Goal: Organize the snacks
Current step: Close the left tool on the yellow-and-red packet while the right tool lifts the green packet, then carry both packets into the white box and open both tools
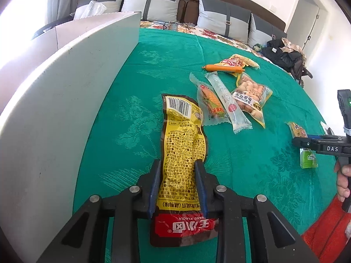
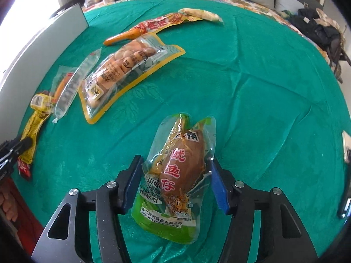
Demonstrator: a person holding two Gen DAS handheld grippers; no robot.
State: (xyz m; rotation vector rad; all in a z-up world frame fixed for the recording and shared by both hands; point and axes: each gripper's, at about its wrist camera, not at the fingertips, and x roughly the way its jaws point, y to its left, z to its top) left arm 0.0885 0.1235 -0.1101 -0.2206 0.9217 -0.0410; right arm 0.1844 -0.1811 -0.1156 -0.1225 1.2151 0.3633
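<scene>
Snacks, assorted, laid out on a green patterned cloth point(image 2: 252, 83) spread over a bed, with grey pillows point(image 1: 221, 15) along the far headboard. Left tongs point(image 1: 177, 164): blue pads pressed against both long edges of a yellow packet point(image 1: 177, 144) with a red end, which lies flat on the cloth with its barcode end pointing away; clamped on it. Right tongs point(image 2: 175, 164): blue pads flanking a clear squid pouch point(image 2: 179, 171) with a green lower end, which lies lengthwise between them; the left pad sits at the pouch edge, while the right pad shows a narrow gap, so no firm grip is seen. White board point(image 1: 65, 100): stands on edge along the left side of the cloth, just beside the yellow packet. Middle group, just beyond the yellow packet to the right: corn-print wrapper point(image 1: 210, 103), clear tube sachet point(image 1: 228, 103) lying partly over it, yellow-edged peanut bag point(image 1: 252, 96) touching the sachet. Far group: orange sausage point(image 1: 223, 68) lying crosswise, with a red-and-yellow pouch point(image 1: 232, 61) behind it and a pale wrapped piece point(image 2: 201, 14) at its far end. Dark clothing point(image 1: 283, 54): heaped at the far right corner of the bed. Person: fingers point(image 1: 344, 182) and a red sleeve point(image 1: 324, 236) at the right edge of the left view, holding the right tool.
</scene>
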